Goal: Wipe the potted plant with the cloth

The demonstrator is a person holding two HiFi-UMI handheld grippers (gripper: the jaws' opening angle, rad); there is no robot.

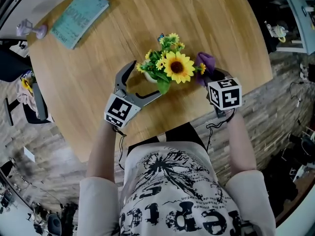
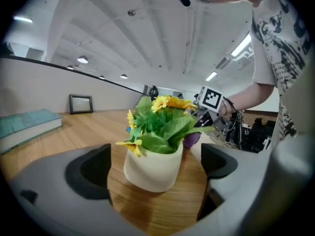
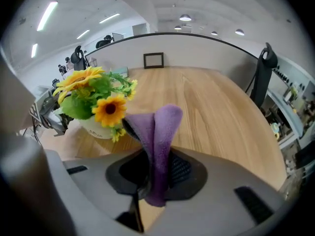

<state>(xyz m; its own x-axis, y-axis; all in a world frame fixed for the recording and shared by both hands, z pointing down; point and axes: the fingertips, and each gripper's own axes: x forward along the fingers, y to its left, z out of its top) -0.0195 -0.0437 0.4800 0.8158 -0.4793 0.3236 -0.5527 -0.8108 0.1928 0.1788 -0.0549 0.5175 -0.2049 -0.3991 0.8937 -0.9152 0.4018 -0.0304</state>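
Observation:
A potted plant (image 1: 167, 65) with yellow sunflowers and green leaves stands in a white pot (image 2: 152, 167) near the front edge of the round wooden table (image 1: 98, 58). My left gripper (image 1: 145, 80) is open wide, and the pot sits between its two jaws without touching either pad. Just right of the plant, my right gripper (image 1: 212, 76) is shut on a purple cloth (image 1: 205, 63). In the right gripper view the cloth (image 3: 160, 132) sticks up folded from the jaws, with the plant (image 3: 98, 104) to its upper left.
A teal book (image 1: 78, 16) lies at the table's far left, with a small purple object (image 1: 32, 29) beside it at the rim. A dark picture frame (image 3: 153, 60) stands at the far edge. The table's front edge runs close to the person's body.

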